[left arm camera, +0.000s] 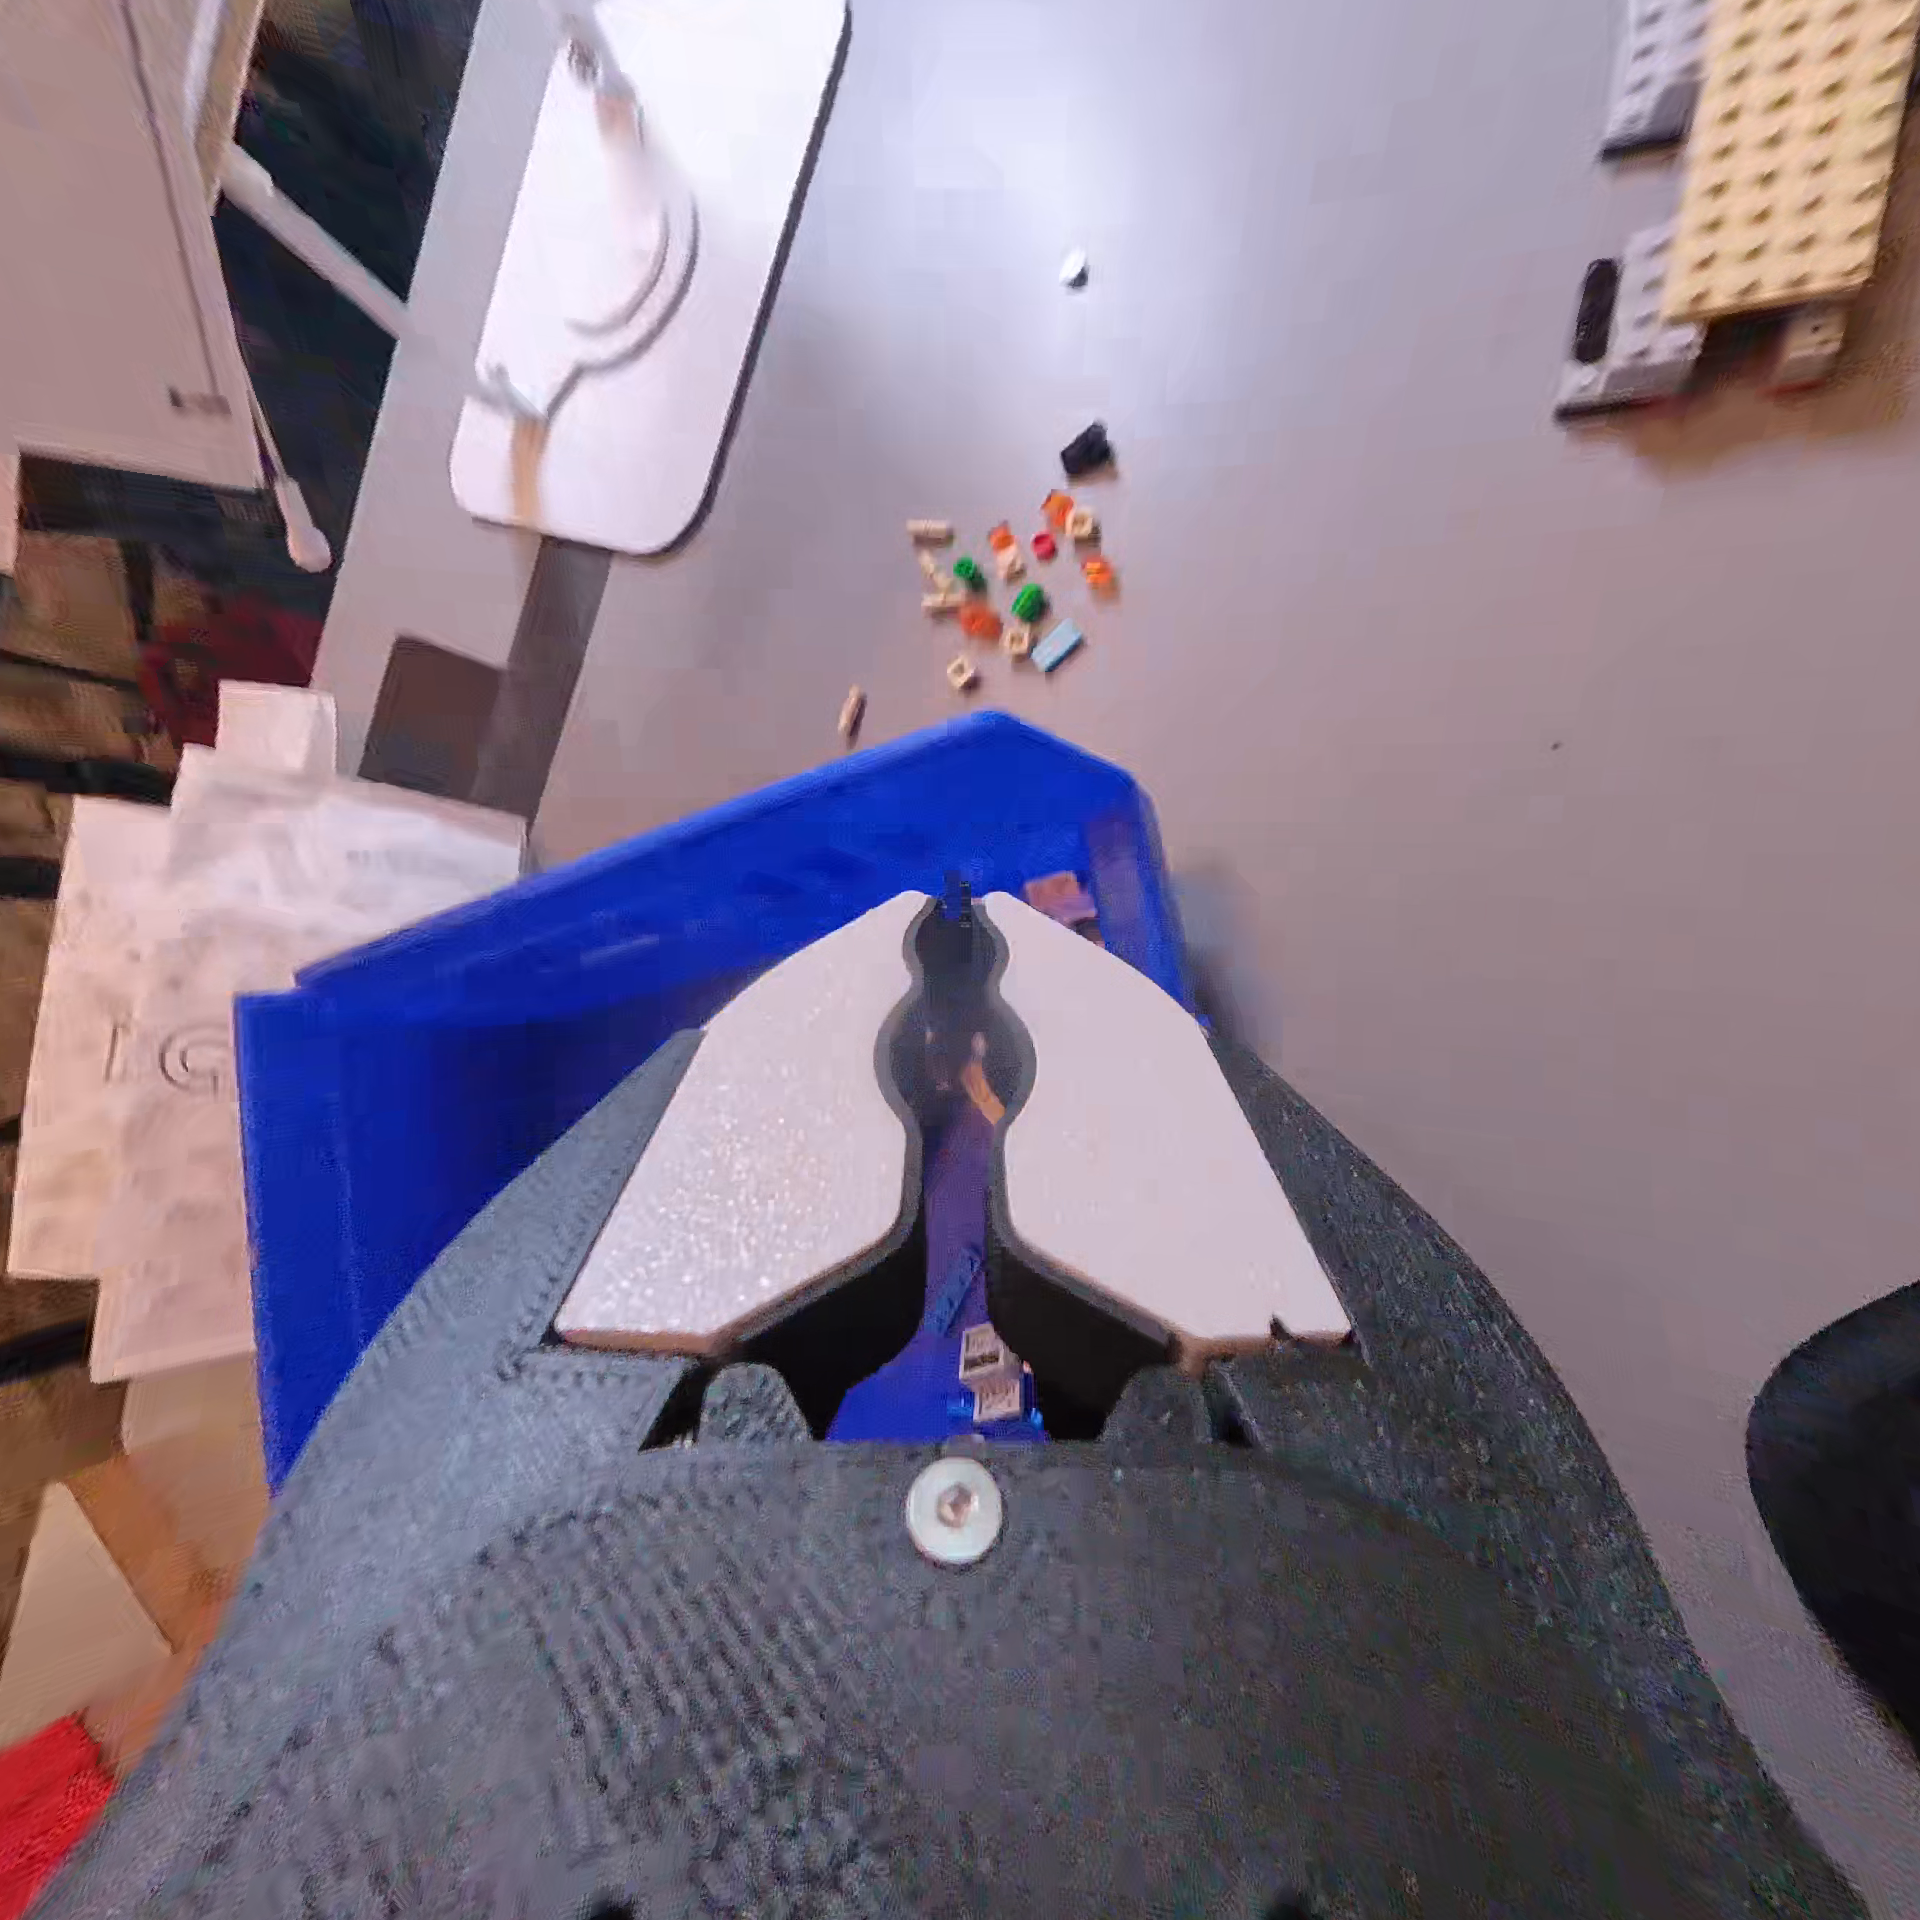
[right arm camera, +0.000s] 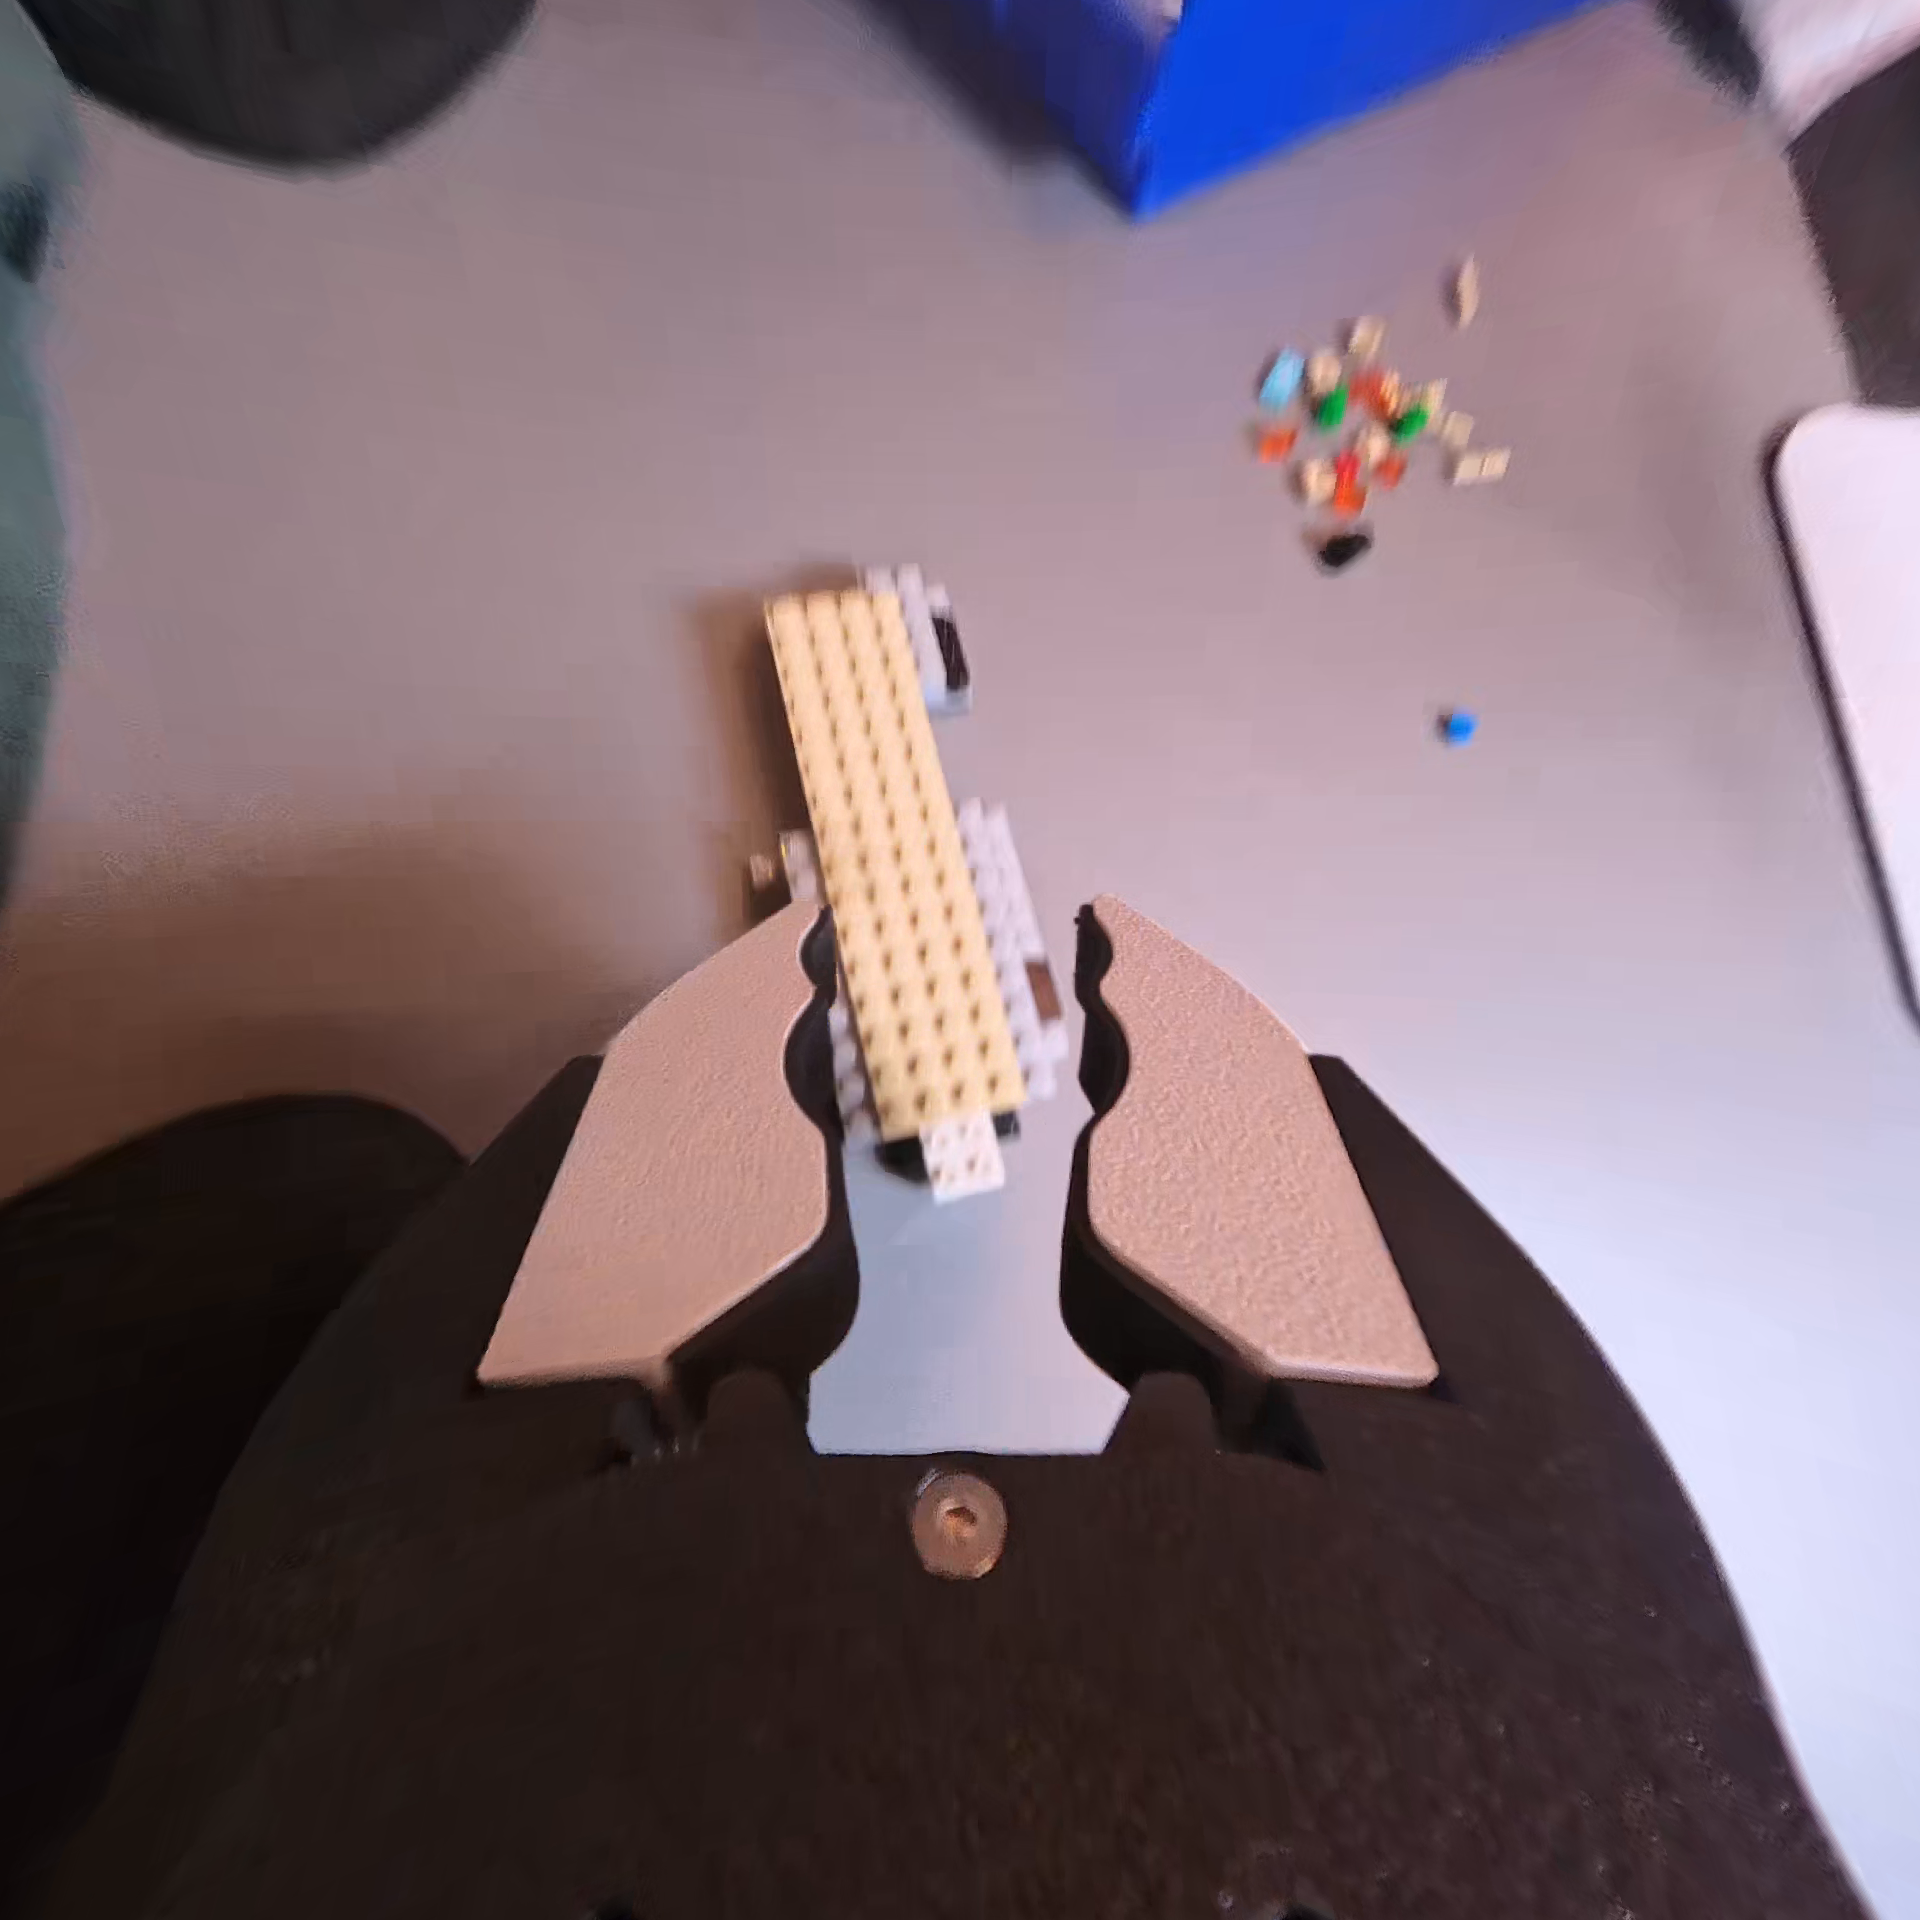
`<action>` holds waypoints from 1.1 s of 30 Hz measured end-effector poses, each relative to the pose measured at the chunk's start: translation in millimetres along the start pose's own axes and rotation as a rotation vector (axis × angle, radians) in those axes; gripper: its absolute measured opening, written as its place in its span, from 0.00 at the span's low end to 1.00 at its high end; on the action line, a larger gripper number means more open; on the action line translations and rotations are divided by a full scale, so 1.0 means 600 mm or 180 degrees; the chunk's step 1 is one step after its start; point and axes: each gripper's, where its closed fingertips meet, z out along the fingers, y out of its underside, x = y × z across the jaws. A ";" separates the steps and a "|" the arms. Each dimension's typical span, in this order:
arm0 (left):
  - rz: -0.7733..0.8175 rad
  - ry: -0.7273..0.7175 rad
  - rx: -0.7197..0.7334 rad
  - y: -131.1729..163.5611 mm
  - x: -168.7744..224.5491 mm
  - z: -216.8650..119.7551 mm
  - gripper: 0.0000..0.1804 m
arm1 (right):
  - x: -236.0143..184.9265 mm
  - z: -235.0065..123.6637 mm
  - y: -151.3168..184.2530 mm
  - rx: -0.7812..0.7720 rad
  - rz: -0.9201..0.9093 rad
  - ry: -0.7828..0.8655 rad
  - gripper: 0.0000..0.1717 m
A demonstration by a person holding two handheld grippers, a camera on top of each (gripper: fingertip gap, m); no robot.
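My left gripper (left arm camera: 956,906) hangs over a blue bin (left arm camera: 727,831). Its fingertips are nearly together on a small dark piece (left arm camera: 956,891) that sticks out between them. More small pieces lie in the bin below. My right gripper (right arm camera: 956,914) is open, with its fingers on either side of the near end of a long tan studded plate (right arm camera: 883,831). The plate sits on light grey bricks (right arm camera: 1003,914) on the table. The right finger (right arm camera: 1195,1091) stands clear of the build. The left finger (right arm camera: 717,1091) is close beside it.
A pile of small coloured pieces (left arm camera: 1013,587) lies on the grey table beyond the bin, with a black piece (left arm camera: 1087,449) and a small white one (left arm camera: 1073,268) farther off. A white board (left arm camera: 634,270) lies at the far left. In the right wrist view a small blue piece (right arm camera: 1458,724) lies alone.
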 end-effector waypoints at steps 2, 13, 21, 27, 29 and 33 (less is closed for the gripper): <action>-0.0289 0.0109 -0.0247 0.048 -0.004 0.008 0.05 | -0.004 0.006 0.040 -0.0187 0.0056 0.0029 0.29; -0.0338 0.0053 0.0222 -0.015 0.013 0.010 0.28 | -0.012 0.023 0.073 -0.0214 0.0271 -0.0156 0.35; 0.0315 0.1304 0.0884 -0.181 0.250 0.109 0.26 | -0.018 0.031 0.059 -0.0274 0.0177 -0.0105 0.33; 0.0483 0.1544 0.0483 -0.193 0.305 0.183 0.26 | -0.036 0.044 0.027 -0.0328 -0.0100 -0.0085 0.41; 0.0548 0.1586 0.0347 -0.190 0.308 0.192 0.22 | -0.040 0.056 0.024 -0.0334 -0.0128 -0.0124 0.38; 0.0209 0.1872 0.0384 -0.198 0.308 0.189 0.21 | -0.034 0.059 0.026 -0.0445 -0.0146 -0.0021 0.31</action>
